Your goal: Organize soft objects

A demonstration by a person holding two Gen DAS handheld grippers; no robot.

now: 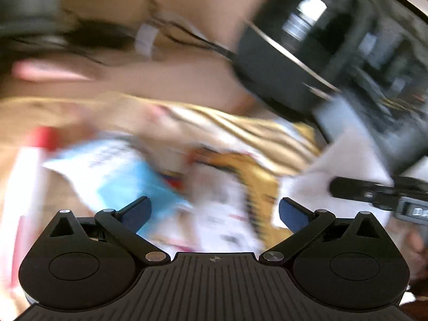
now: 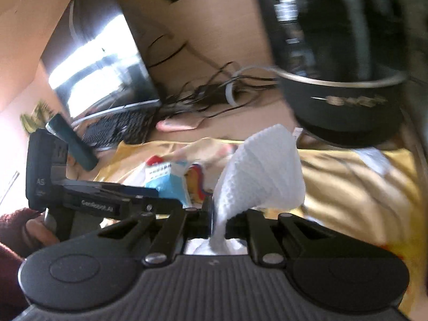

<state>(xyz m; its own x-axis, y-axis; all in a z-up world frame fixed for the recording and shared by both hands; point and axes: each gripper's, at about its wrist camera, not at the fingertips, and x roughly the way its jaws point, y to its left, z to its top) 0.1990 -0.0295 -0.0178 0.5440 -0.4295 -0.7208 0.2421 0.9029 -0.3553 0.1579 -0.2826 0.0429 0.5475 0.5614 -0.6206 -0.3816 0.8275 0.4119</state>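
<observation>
My right gripper (image 2: 218, 223) is shut on a white waffle-weave cloth (image 2: 260, 171), which rises from between the fingers and fans out above them. Under it lies a yellow striped cloth (image 2: 355, 184) on the wooden desk. My left gripper (image 1: 215, 211) stands open over a blurred heap: a blue and white packet (image 1: 115, 171), a white and orange printed wrapper (image 1: 227, 187) and the yellow striped cloth (image 1: 254, 131). Nothing sits between its blue pads (image 1: 135, 214). In the right wrist view the left gripper (image 2: 107, 195) appears at left, held by a hand (image 2: 40, 230).
A black round appliance (image 2: 342, 99) stands at the back right of the desk. A laptop (image 2: 107, 85) with a keyboard, a tangle of black cables (image 2: 208, 88) and a pink flat object (image 2: 176, 125) lie behind the heap. A dark teal cylinder (image 2: 72, 141) is at left.
</observation>
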